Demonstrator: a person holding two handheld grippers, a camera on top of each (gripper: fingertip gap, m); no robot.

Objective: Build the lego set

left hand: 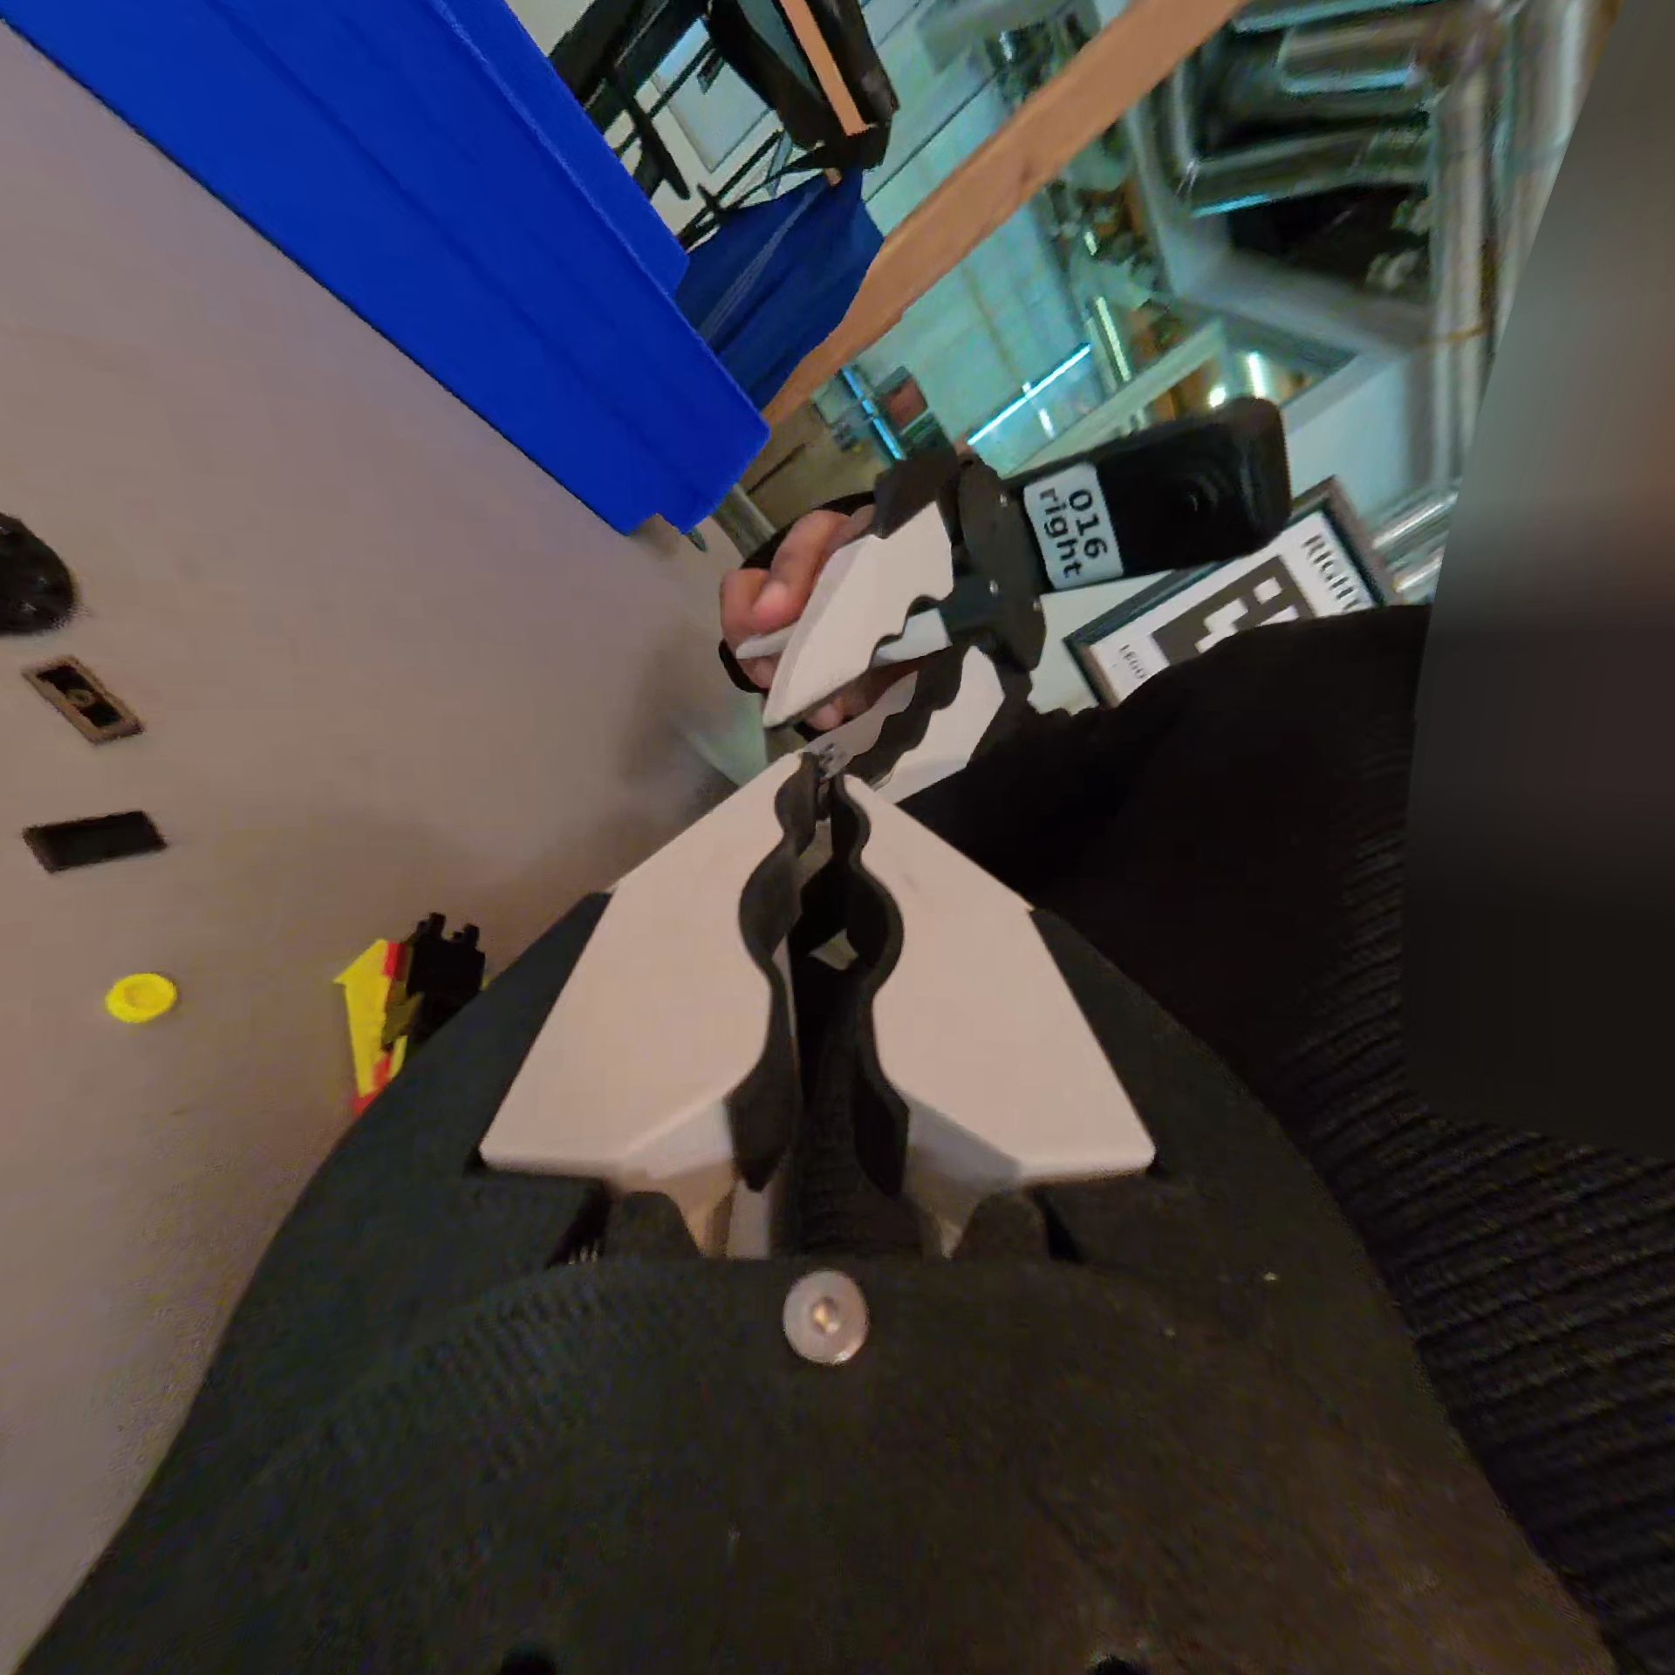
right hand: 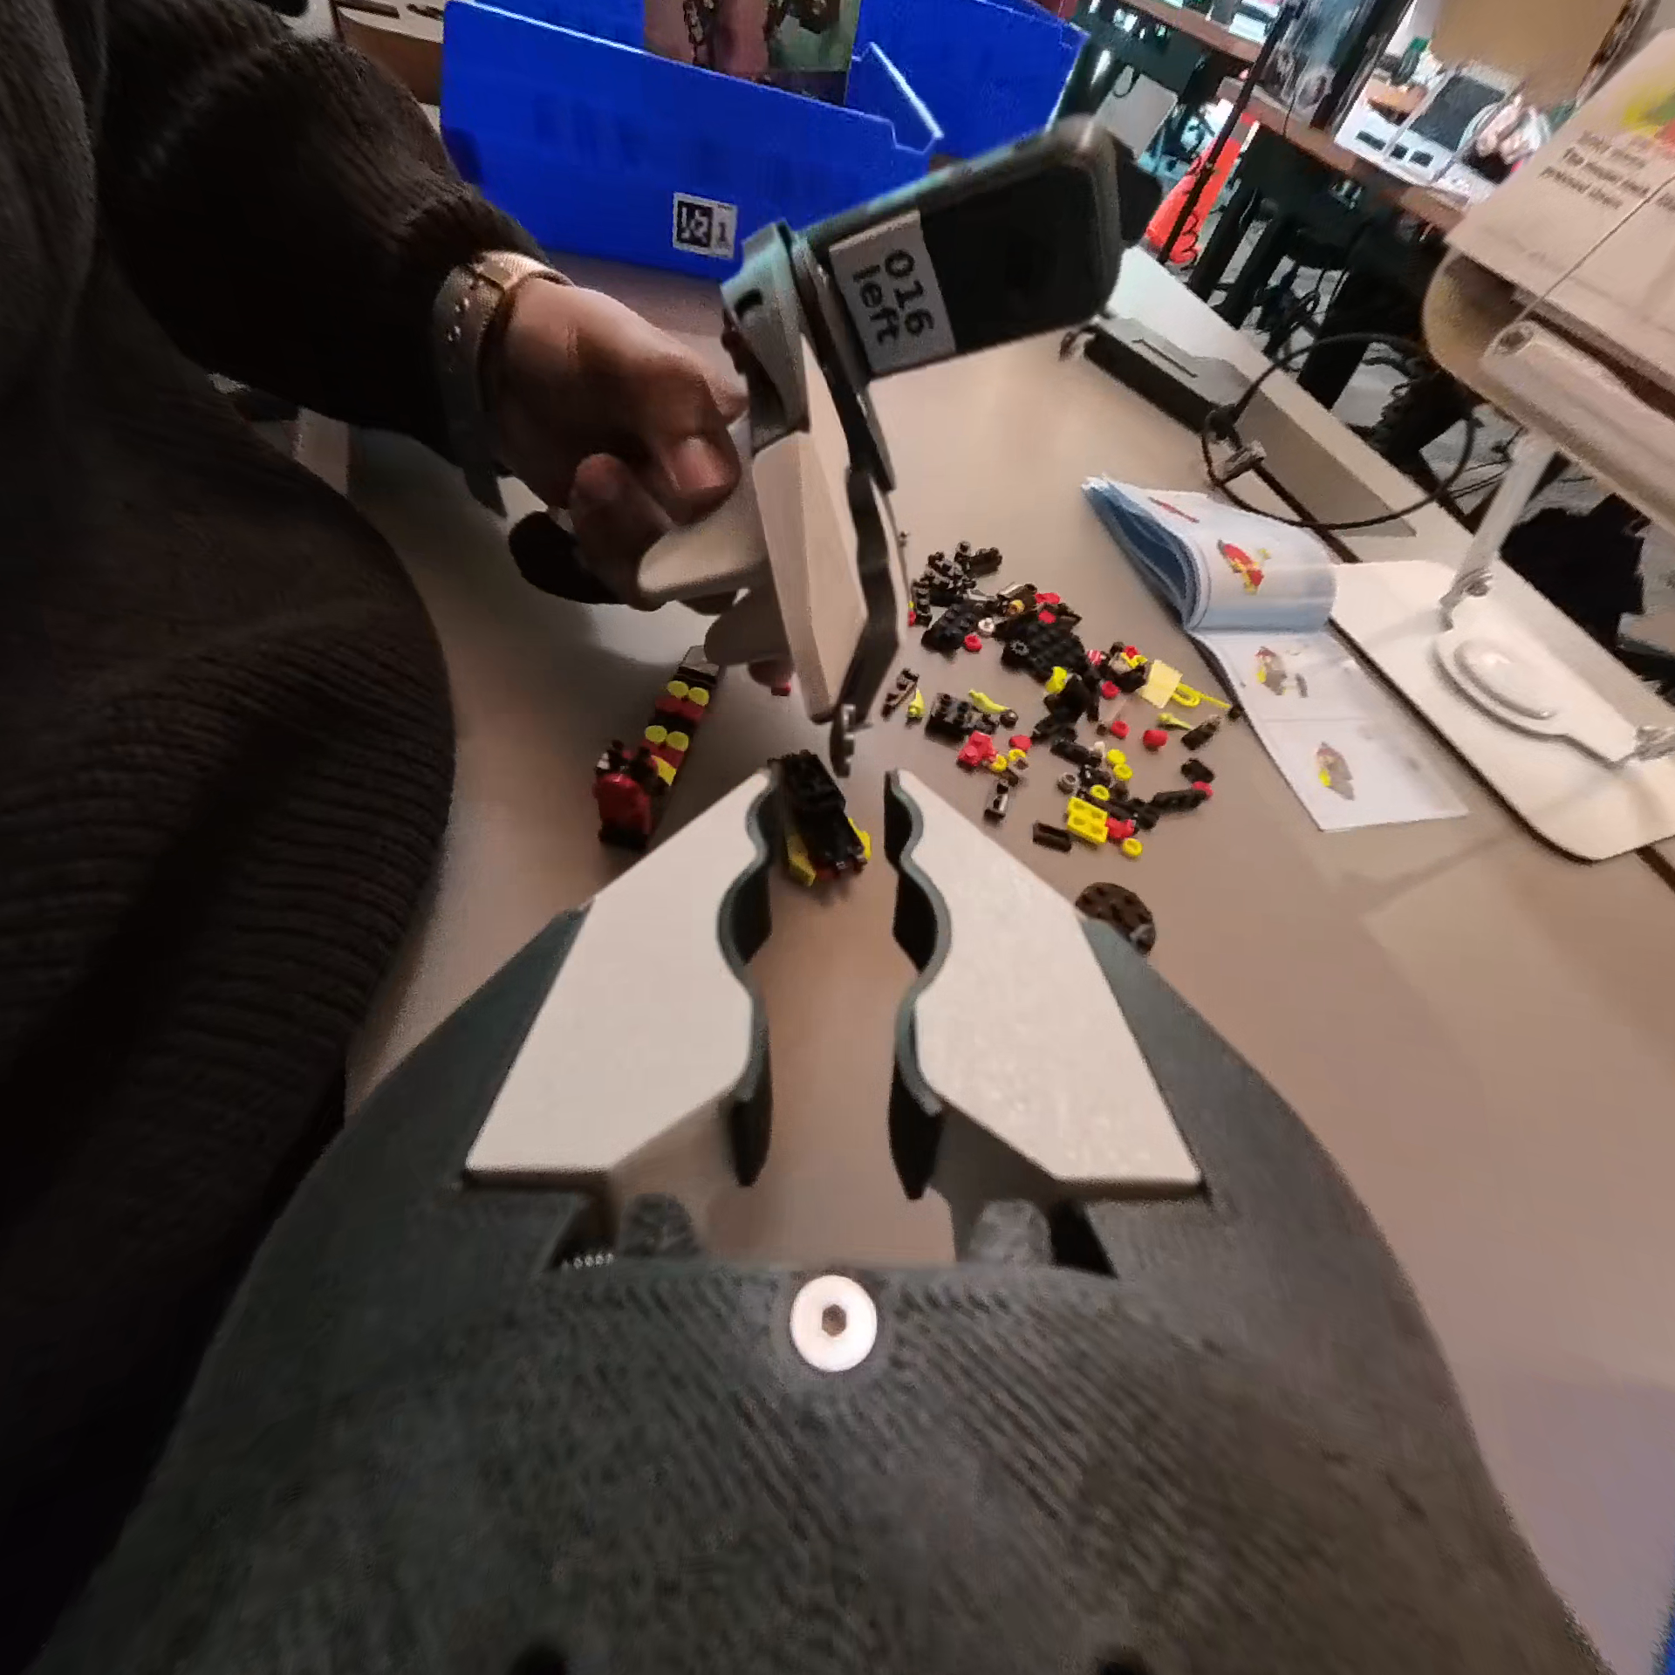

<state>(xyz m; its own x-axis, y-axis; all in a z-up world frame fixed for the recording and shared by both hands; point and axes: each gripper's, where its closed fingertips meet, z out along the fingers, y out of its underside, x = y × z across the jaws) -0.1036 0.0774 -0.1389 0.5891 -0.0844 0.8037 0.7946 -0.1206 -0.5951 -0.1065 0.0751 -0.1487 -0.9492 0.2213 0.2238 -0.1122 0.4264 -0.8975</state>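
Right gripper (right hand: 829,798) fingers wide above the black-yellow sub-build (right hand: 820,820), left gripper (right hand: 843,734) pinched narrow; a clumsy closing could knock it sideways.

Left wrist view: rolled sideways, low and close over the table (left hand: 317,544); looks along its own fingers toward the right gripper (left hand: 838,725), blue bin (left hand: 435,208) beyond.
Right wrist view: raised, angled down and forward across the table (right hand: 1269,1042); loose lego pieces (right hand: 1042,707) in mid-distance, left gripper (right hand: 843,725) near.
Shared: table surface, blue bin (right hand: 653,154), small black-yellow lego build (left hand: 408,1006) (right hand: 820,820); each view catches the other gripper.
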